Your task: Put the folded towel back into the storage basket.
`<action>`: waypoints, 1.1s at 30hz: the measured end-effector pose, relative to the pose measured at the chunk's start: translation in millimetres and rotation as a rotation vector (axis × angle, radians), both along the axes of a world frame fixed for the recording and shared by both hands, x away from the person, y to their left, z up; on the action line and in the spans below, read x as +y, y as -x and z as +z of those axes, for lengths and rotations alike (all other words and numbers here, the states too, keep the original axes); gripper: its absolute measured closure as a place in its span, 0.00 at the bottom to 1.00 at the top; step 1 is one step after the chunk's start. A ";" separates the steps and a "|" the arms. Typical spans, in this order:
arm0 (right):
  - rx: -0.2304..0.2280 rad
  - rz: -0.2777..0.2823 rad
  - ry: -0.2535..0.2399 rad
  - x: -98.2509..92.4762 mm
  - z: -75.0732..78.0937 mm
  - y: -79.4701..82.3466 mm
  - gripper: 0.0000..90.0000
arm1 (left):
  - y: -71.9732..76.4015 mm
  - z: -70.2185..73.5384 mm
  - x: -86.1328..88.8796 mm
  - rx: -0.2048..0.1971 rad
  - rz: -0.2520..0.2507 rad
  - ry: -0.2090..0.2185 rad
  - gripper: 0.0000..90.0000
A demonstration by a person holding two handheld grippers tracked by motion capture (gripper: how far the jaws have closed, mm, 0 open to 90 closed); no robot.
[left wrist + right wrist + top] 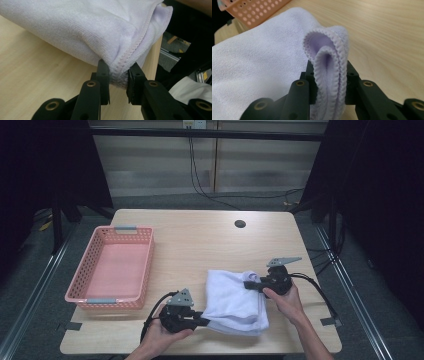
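Two sets of tongs grip one white towel [234, 301], which lies bunched on the near right part of the table [200, 240]. The left tongs [202, 321] are clenched on the towel's near left corner; the right tongs [248, 285] are clenched on its far right edge.

Materials and shapes: the towel is soft terry with a fine looped pile and a stitched, ribbed hem. The table is pale wood-grain laminate with rounded corners and a dark round hole [240, 224] near its far edge. The tongs are black, hard-surfaced, with brass-coloured rivets; each carries a grey three-cornered plate on top.

Left gripper view: the left tongs [118, 77] pinch a hemmed corner of the towel [95, 32], the fabric drawn into a taut crease above the pads, with the table's edge beyond.

Right gripper view: the right tongs [329, 75] press on a doubled fold of the towel [262, 62], the hem curling in two nested loops between the pads. A corner of the basket [249, 10] shows at the upper left.

Containers: a pink plastic basket [82, 270], rectangular with perforated walls and grey handles, stands on the left of the table, well apart from the towel. Nothing is visible inside it.
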State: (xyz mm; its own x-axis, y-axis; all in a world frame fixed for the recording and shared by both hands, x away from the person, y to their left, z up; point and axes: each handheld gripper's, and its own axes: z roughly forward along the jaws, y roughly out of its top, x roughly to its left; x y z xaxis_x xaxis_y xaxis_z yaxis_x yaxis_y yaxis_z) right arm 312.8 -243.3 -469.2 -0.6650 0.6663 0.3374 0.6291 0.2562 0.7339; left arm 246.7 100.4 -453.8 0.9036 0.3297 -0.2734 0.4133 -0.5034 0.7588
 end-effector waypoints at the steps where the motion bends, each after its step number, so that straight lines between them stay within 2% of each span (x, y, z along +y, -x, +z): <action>1: -0.001 0.001 -0.006 1.2 3.1 -1.3 0.80 | -1.2 2.9 2.5 -0.002 0.006 0.012 0.84; 5: -0.018 -0.002 -0.014 7.3 15.8 -6.2 0.80 | -6.1 11.7 10.4 -0.006 0.026 0.036 0.84; 10: -0.052 0.021 -0.022 16.1 30.9 -13.4 0.80 | -8.0 22.1 19.9 -0.026 0.033 0.049 0.84; 20: -0.109 0.051 -0.049 36.5 55.8 -24.7 0.80 | -11.6 35.3 44.8 -0.044 0.098 0.093 0.84; 33: -0.131 0.119 -0.072 70.2 70.0 -45.4 0.81 | -11.2 49.4 75.7 -0.070 0.167 0.098 0.84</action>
State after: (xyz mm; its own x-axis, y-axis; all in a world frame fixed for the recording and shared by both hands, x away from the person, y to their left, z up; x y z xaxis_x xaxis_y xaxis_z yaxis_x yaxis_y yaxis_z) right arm 358.2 -173.1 -399.2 -0.7793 0.5573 0.2864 0.4951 0.2676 0.8266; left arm 257.9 176.1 -404.5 0.8564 0.4519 -0.2497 0.4293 -0.3549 0.8305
